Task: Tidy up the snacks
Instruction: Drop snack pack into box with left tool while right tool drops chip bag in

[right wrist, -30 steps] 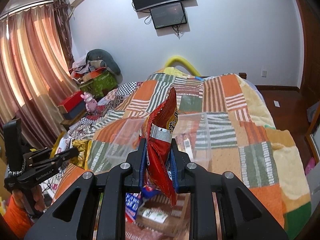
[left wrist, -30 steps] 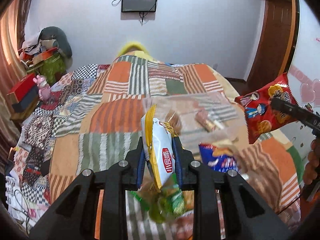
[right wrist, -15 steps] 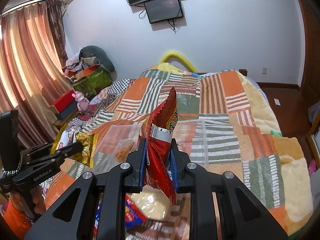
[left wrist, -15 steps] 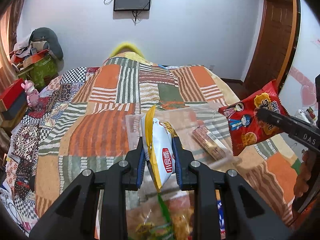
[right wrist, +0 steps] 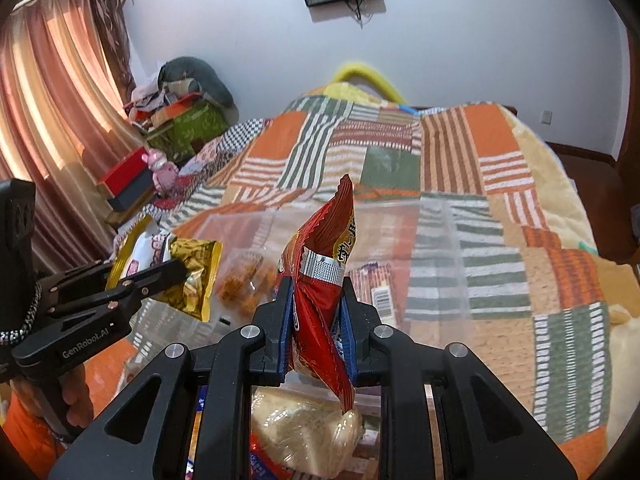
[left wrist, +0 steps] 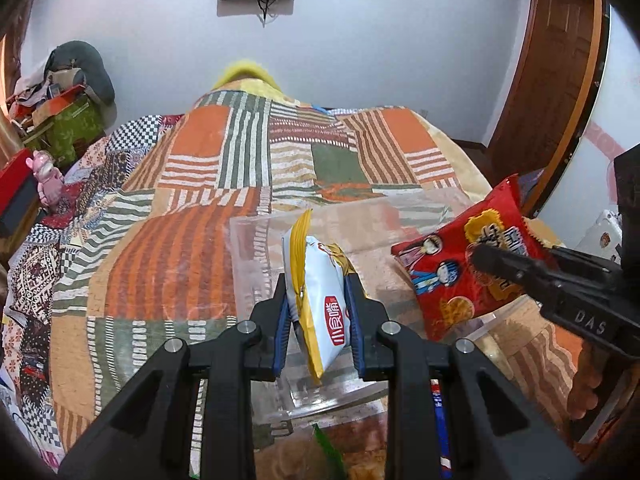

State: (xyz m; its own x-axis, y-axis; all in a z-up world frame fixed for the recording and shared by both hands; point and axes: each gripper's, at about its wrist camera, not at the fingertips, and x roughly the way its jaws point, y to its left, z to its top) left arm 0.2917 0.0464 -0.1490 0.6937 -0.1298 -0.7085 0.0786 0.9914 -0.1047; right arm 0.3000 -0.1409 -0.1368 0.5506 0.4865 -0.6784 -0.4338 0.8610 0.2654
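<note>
Both tools are pinching packets: I'm holding the white-and-yellow snack bag (left wrist: pixel 320 300) in the left tool (left wrist: pixel 320 320) and the red snack bag (right wrist: pixel 324 280) in the right tool (right wrist: pixel 316 324). I'm judging both undelivered, hanging over the clear bin (left wrist: pixel 360 224) on the bed (left wrist: pixel 180 248).

Soft daylight, fisheye-warped edges, slight blur
</note>
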